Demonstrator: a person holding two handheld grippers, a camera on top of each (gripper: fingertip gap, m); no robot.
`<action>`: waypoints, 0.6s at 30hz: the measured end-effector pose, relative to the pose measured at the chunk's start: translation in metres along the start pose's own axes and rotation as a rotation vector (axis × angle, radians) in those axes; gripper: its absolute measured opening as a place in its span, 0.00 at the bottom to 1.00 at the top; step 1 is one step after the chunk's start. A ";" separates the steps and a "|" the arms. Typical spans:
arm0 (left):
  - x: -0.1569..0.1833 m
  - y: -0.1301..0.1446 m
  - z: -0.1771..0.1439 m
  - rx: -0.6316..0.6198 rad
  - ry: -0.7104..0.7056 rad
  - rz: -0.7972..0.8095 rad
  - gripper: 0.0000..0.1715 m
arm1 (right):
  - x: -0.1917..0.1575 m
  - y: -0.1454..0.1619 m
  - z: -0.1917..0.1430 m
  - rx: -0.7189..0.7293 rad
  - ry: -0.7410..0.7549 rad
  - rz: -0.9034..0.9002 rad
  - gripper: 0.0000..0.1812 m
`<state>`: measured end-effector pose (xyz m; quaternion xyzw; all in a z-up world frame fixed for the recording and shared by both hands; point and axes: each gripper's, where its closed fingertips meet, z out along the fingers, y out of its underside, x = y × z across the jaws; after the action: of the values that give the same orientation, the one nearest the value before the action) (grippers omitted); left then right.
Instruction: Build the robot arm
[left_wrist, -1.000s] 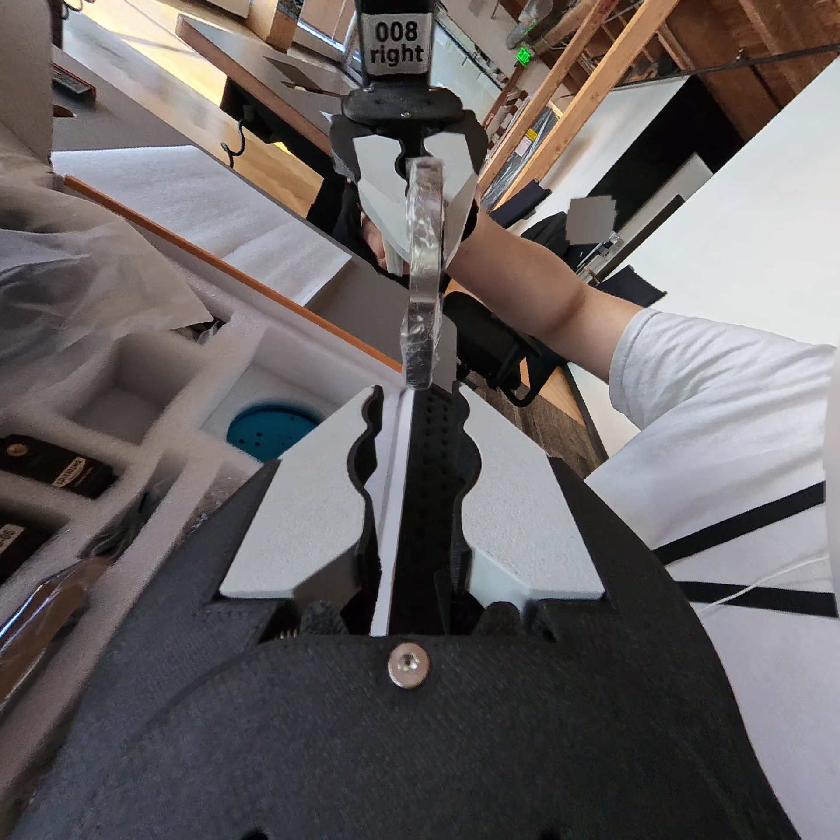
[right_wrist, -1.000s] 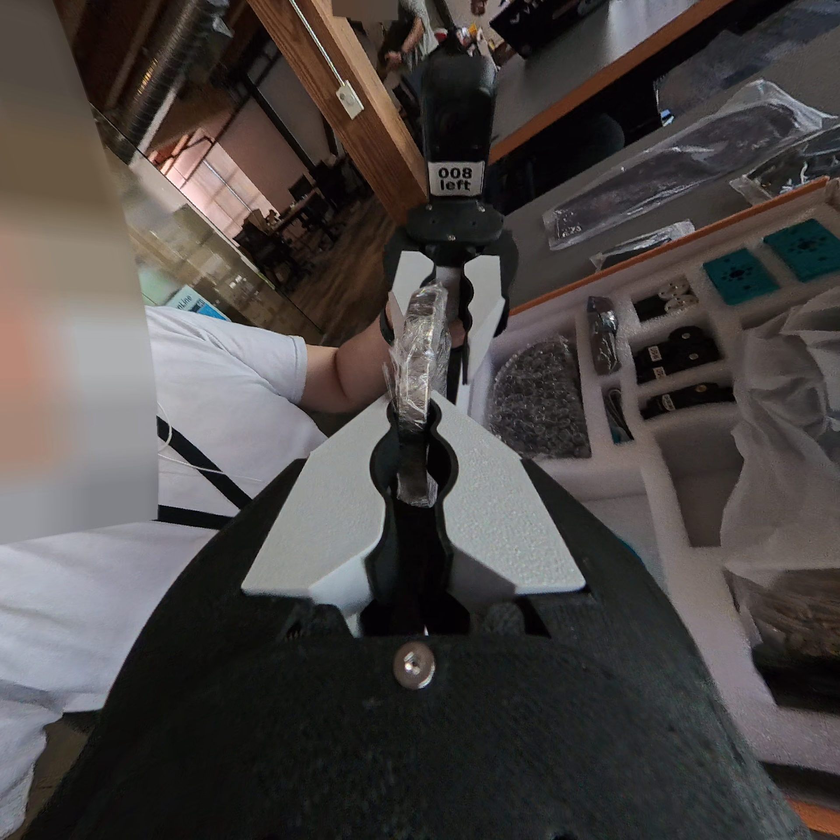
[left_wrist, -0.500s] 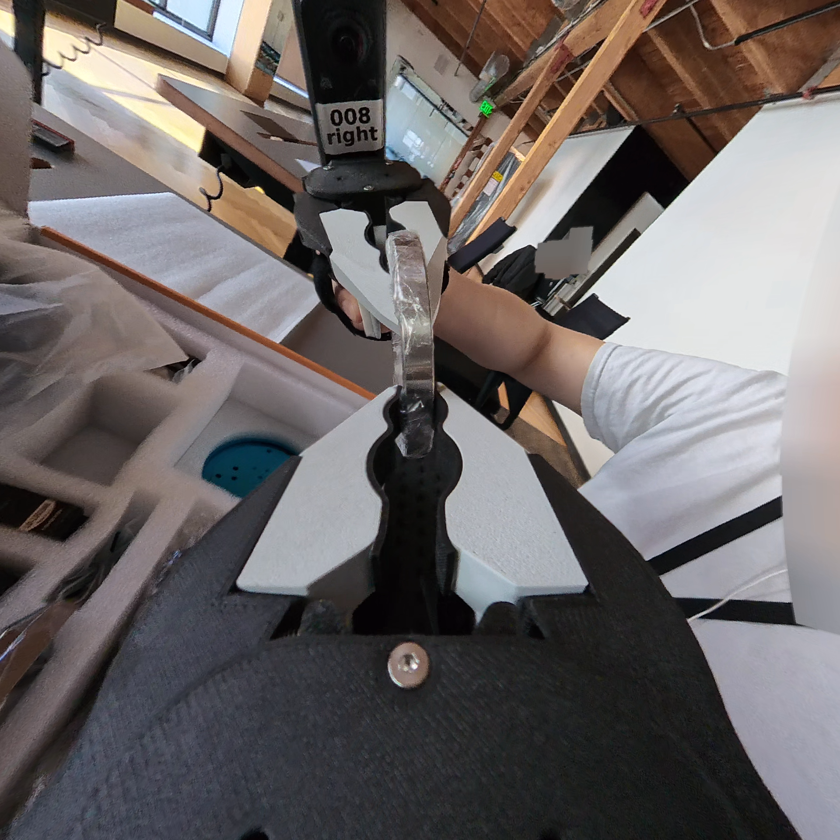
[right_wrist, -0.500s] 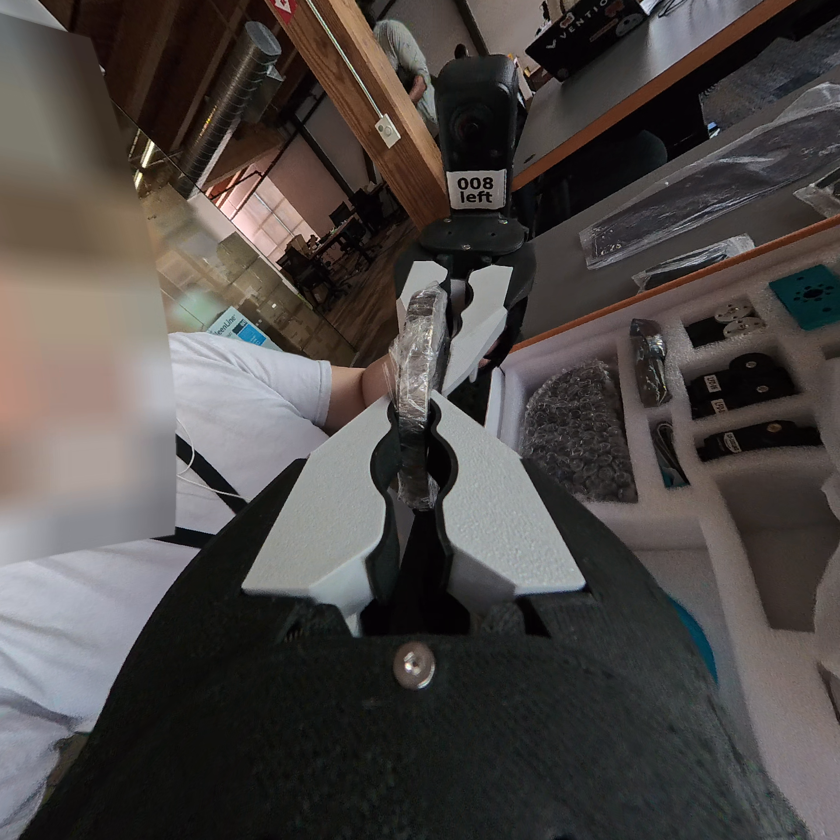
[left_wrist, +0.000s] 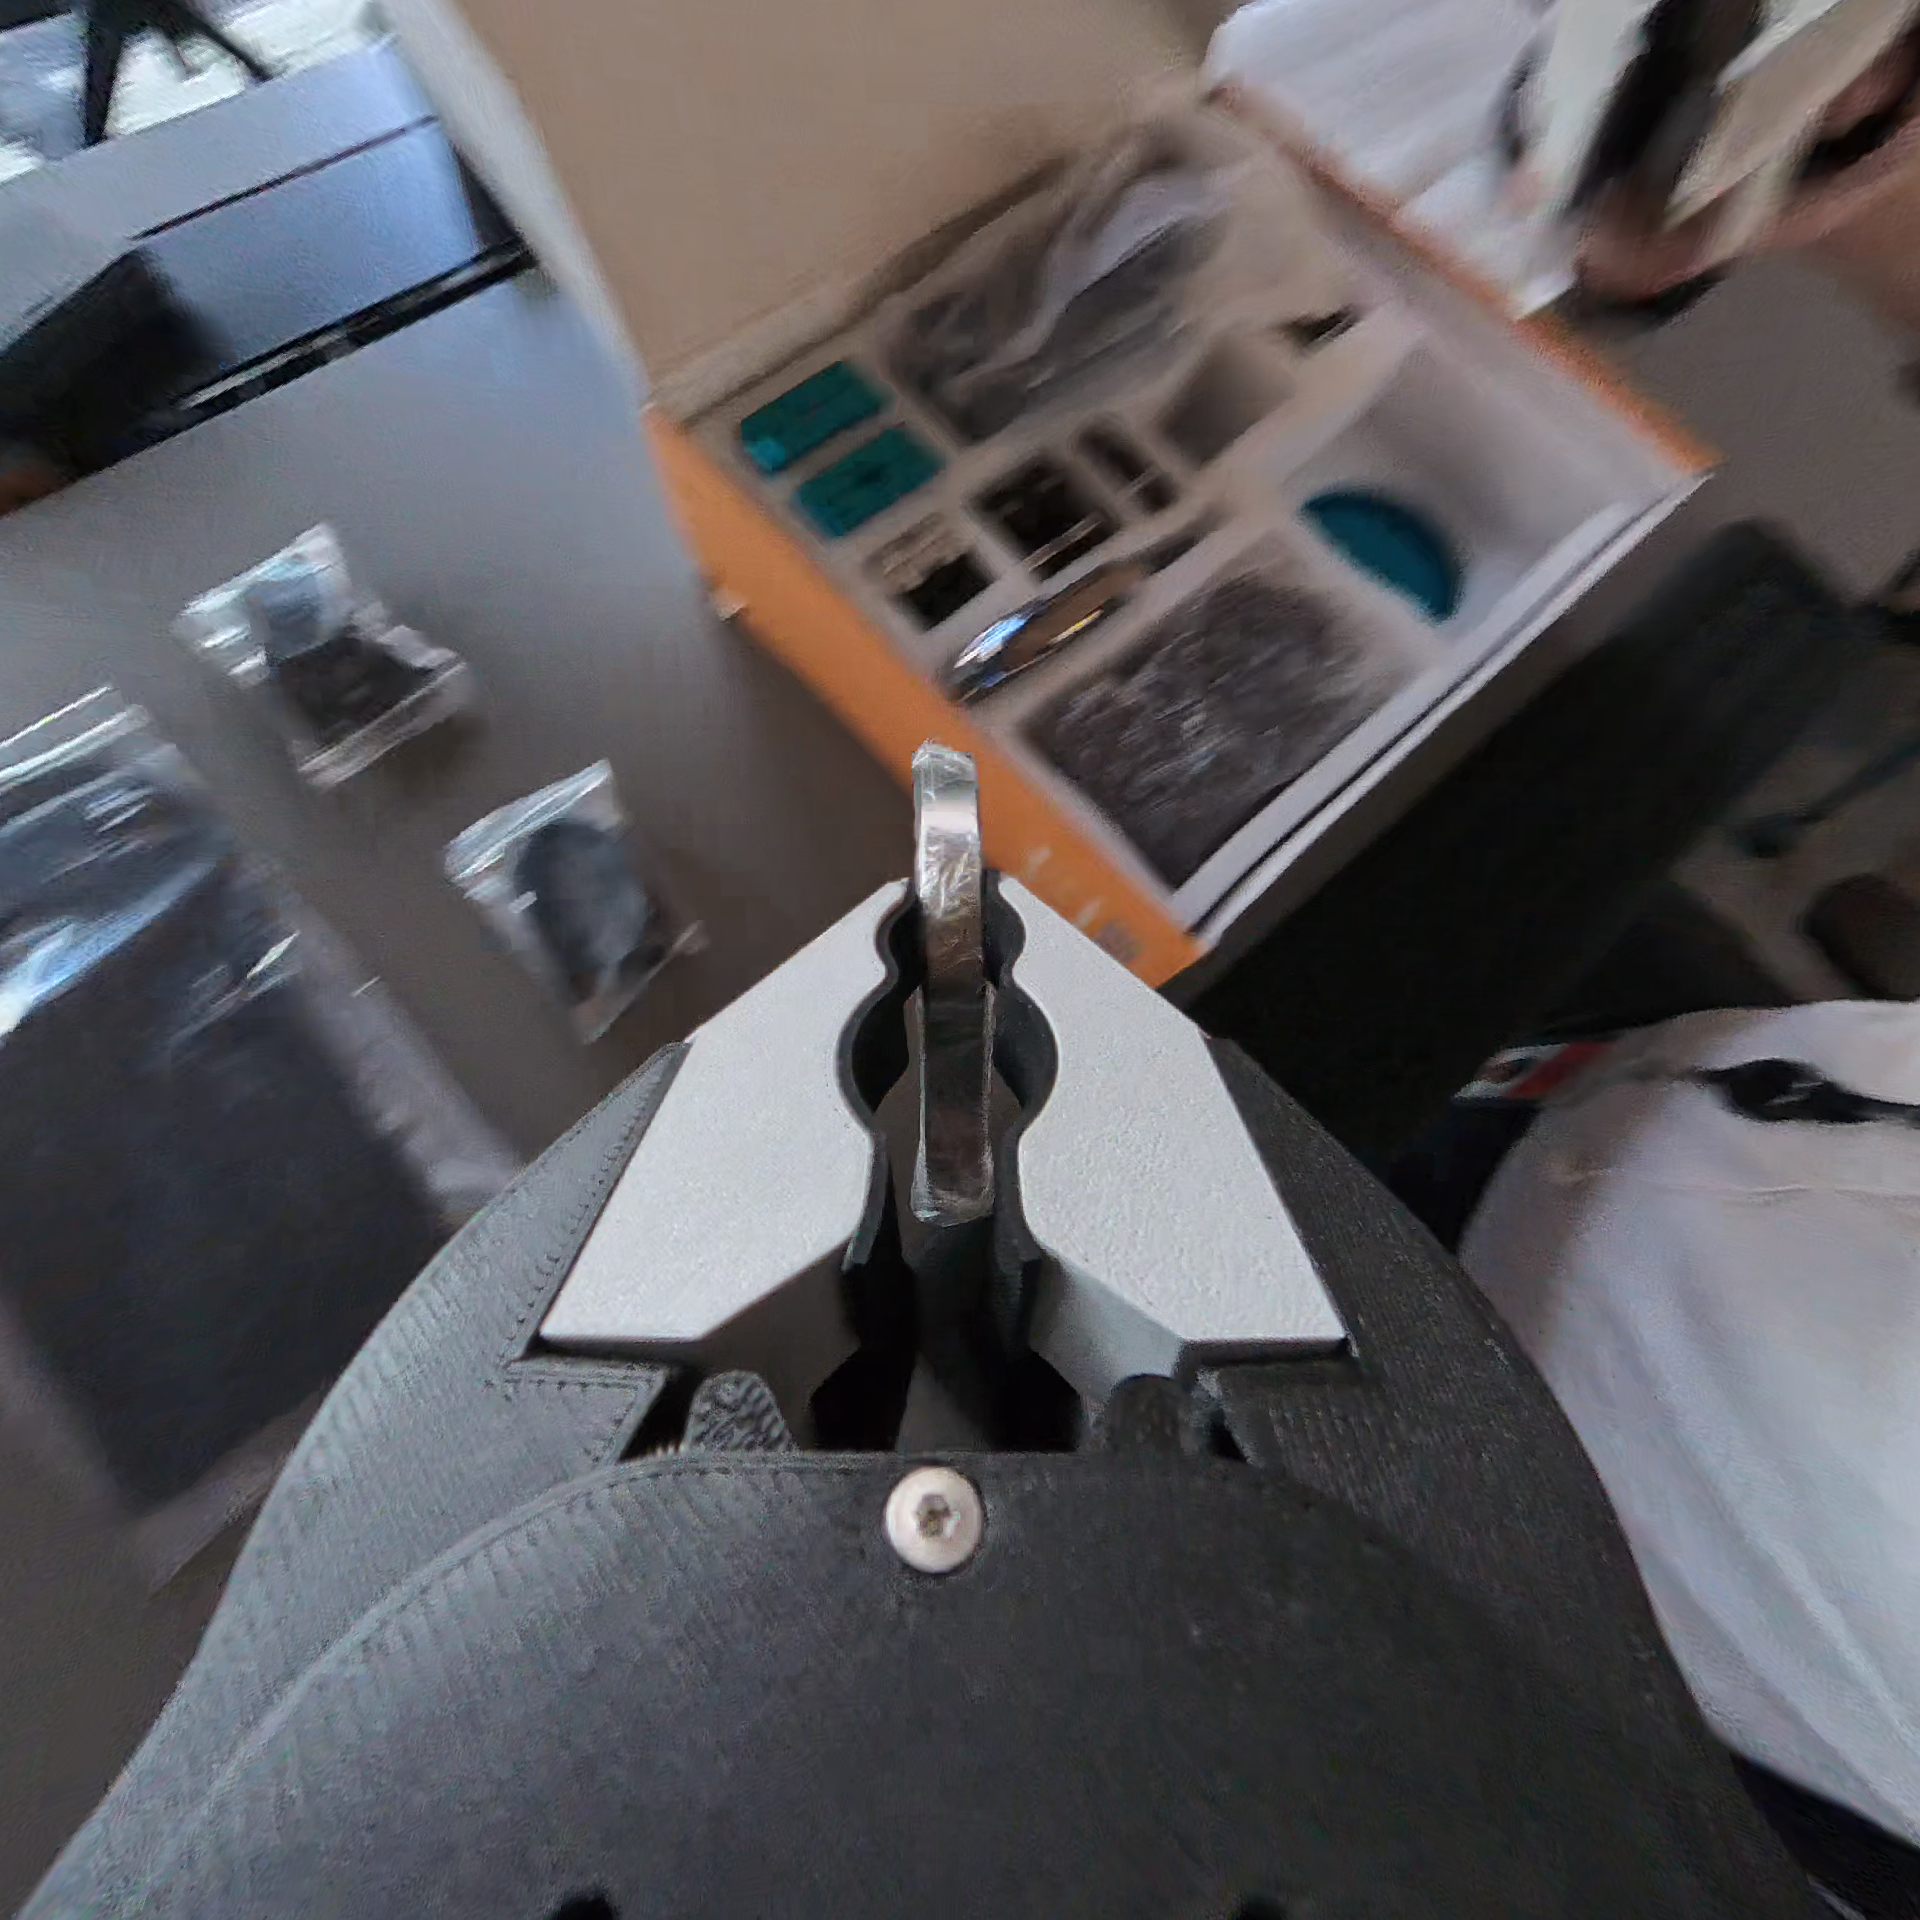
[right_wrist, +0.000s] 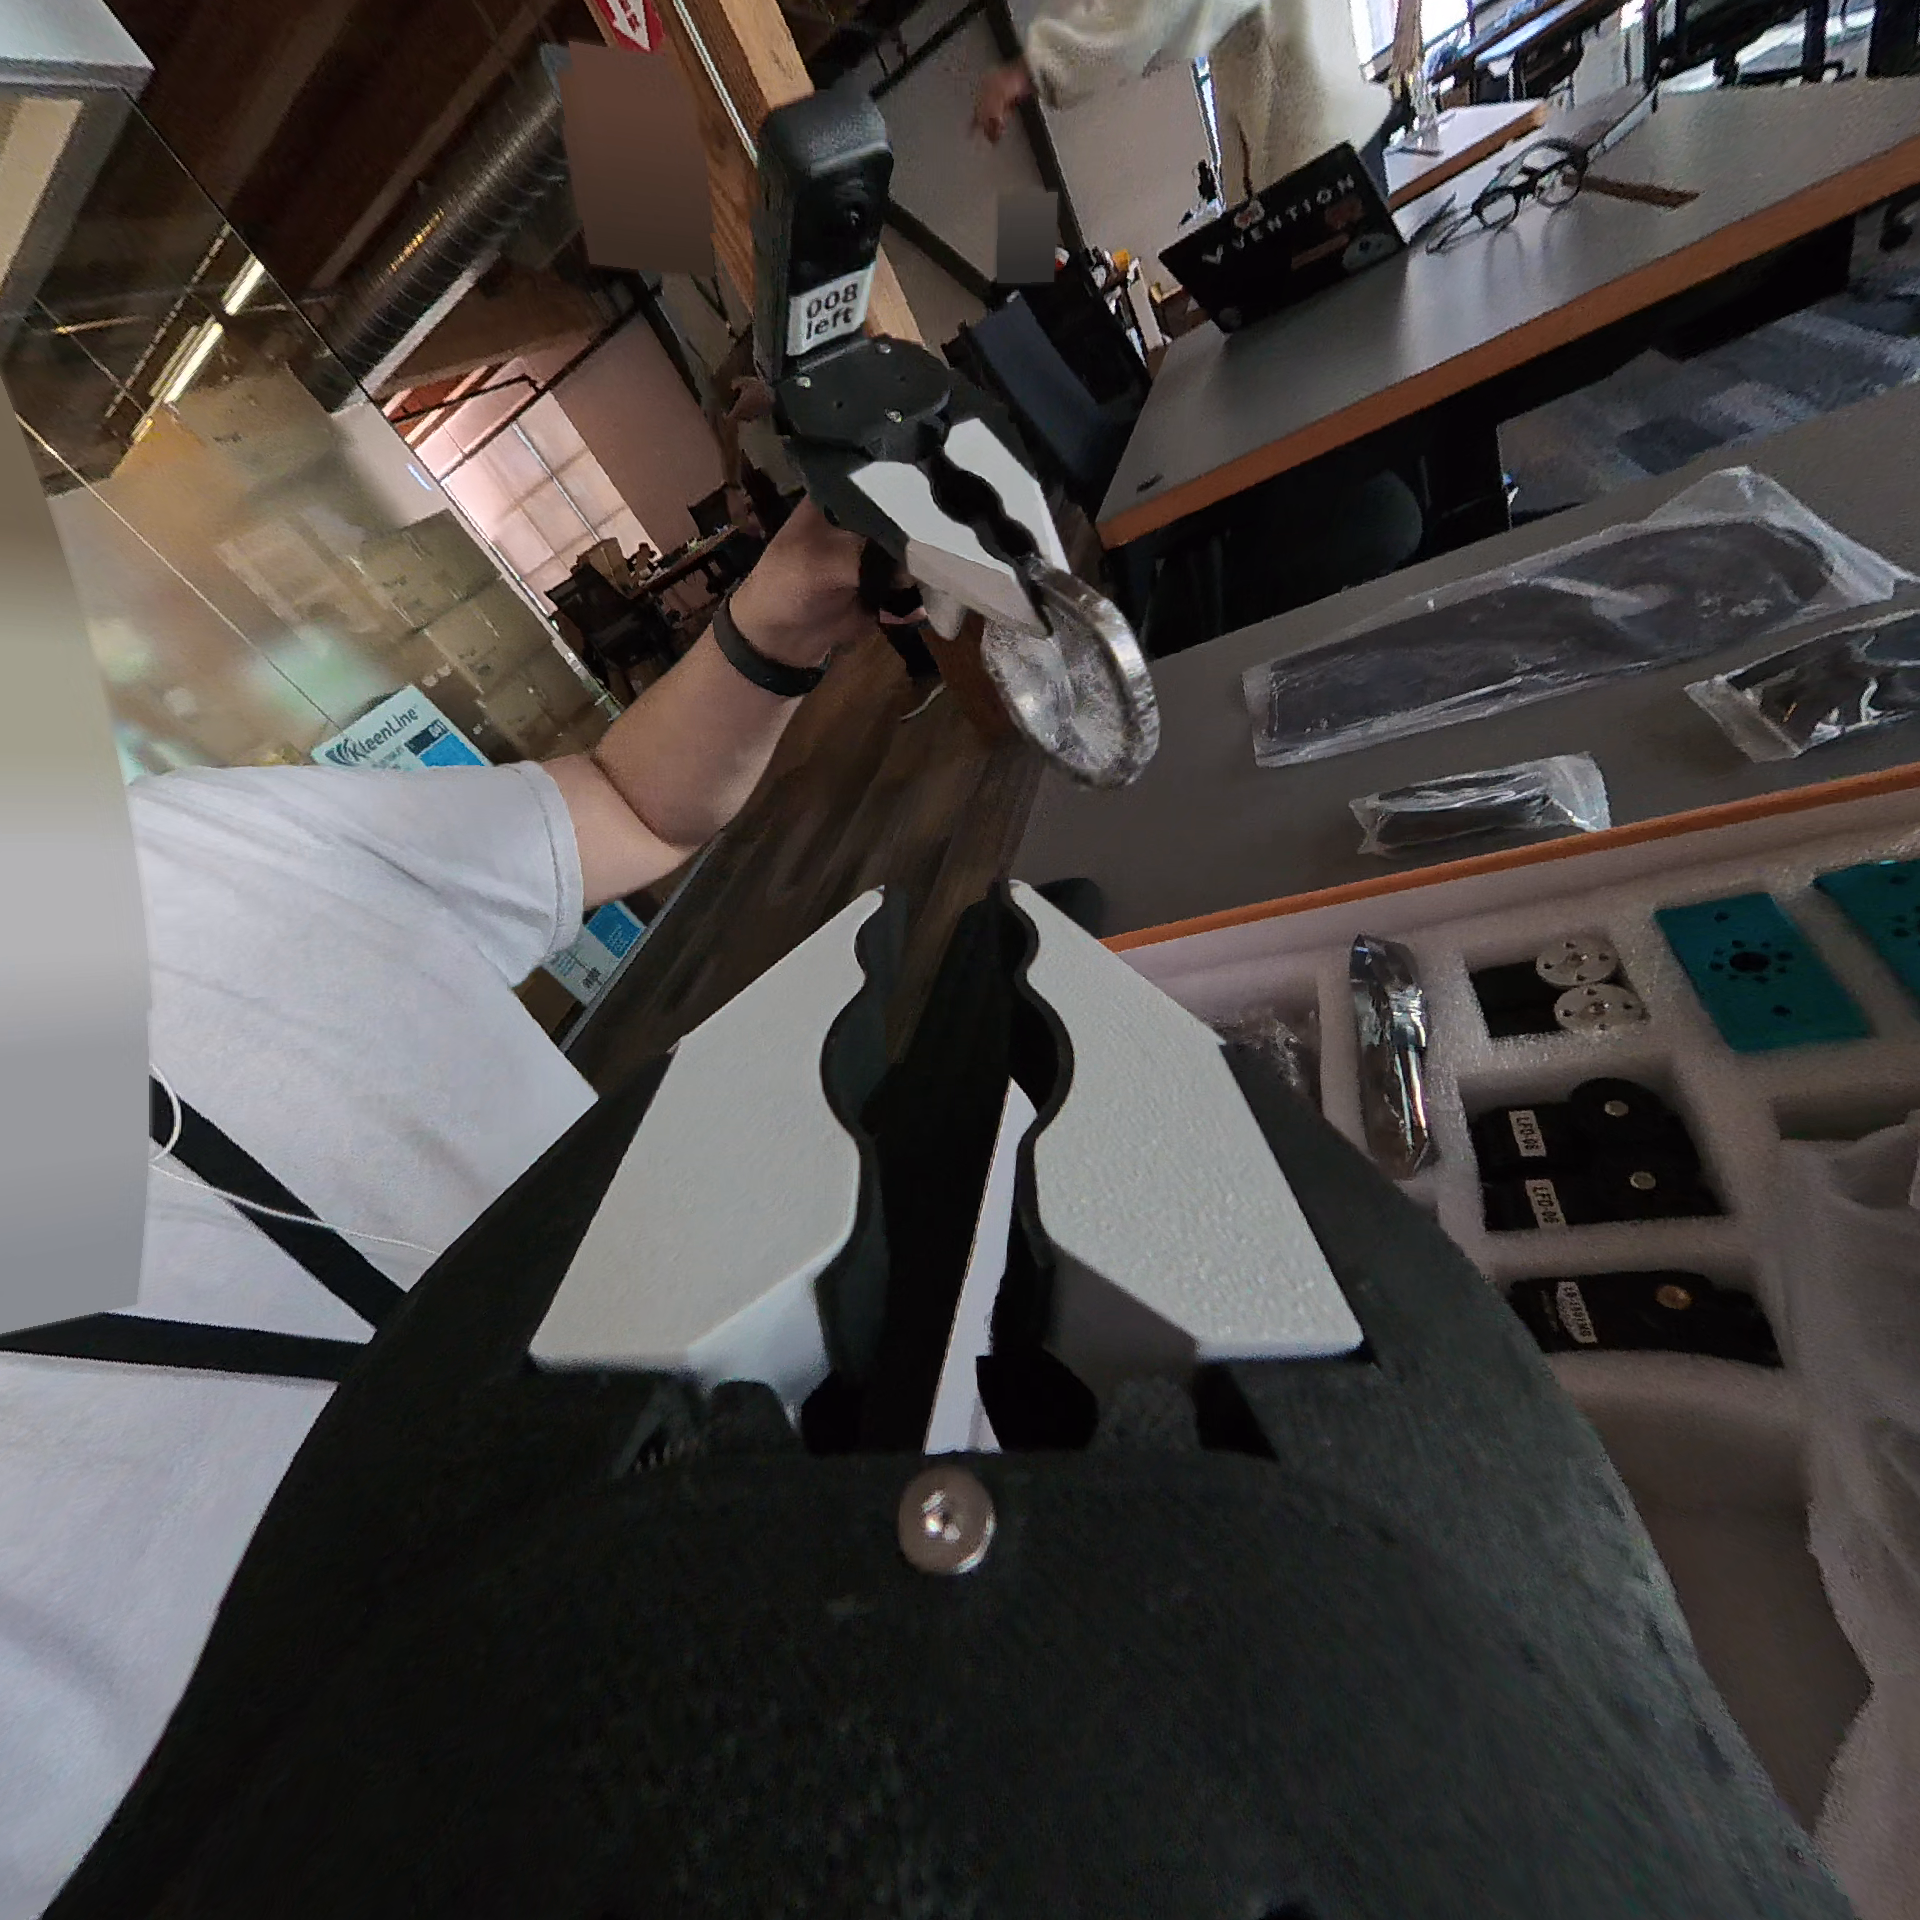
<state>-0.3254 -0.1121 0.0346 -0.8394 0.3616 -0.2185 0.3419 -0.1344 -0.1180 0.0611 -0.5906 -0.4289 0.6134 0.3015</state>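
The disc (left_wrist: 943, 821), a flat metal round wrapped in clear film, is up in the air, pinched by its rim in the left gripper (left_wrist: 951, 888). From that gripper's own camera the disc shows edge-on, standing straight between the two white fingers, which are closed hard on its lower part. From across, it hangs tilted below the fingertips, over the near edge of the grey table (right_wrist: 1195, 821) and just beside the box (right_wrist: 1299, 906).

The right gripper (right_wrist: 940, 894) holds nothing. Its fingers stand a little apart, and only floor and table edge show through the gap. It sits low and well apart from the disc, over the corner of the box.

The box has an orange rim and a white foam insert cut into pockets. In a narrow pocket a second wrapped disc (right_wrist: 1387, 1049) stands on edge. Next to it are black parts (right_wrist: 1590, 1153), and farther along, teal plates (right_wrist: 1756, 971). A round teal piece (left_wrist: 1382, 551) lies in a corner pocket.

Beyond the box, several clear bags (right_wrist: 1558, 613) of dark parts lie loose on the table. The left camera's picture is badly smeared apart from the gripper and disc.
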 end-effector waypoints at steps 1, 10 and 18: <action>-0.015 0.010 -0.005 -0.050 -0.075 0.017 0.05 | 0.001 -0.003 -0.003 0.005 0.009 -0.010 0.09; -0.077 0.072 0.015 -0.414 -0.574 0.453 0.05 | 0.005 -0.003 -0.024 -0.019 0.085 -0.045 0.09; -0.069 0.109 0.060 -0.512 -0.623 0.717 0.05 | -0.001 0.009 -0.035 -0.031 0.105 -0.042 0.09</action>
<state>-0.3825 -0.0898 -0.0938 -0.7449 0.5486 0.2664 0.2706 -0.0983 -0.1173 0.0561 -0.6173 -0.4341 0.5687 0.3273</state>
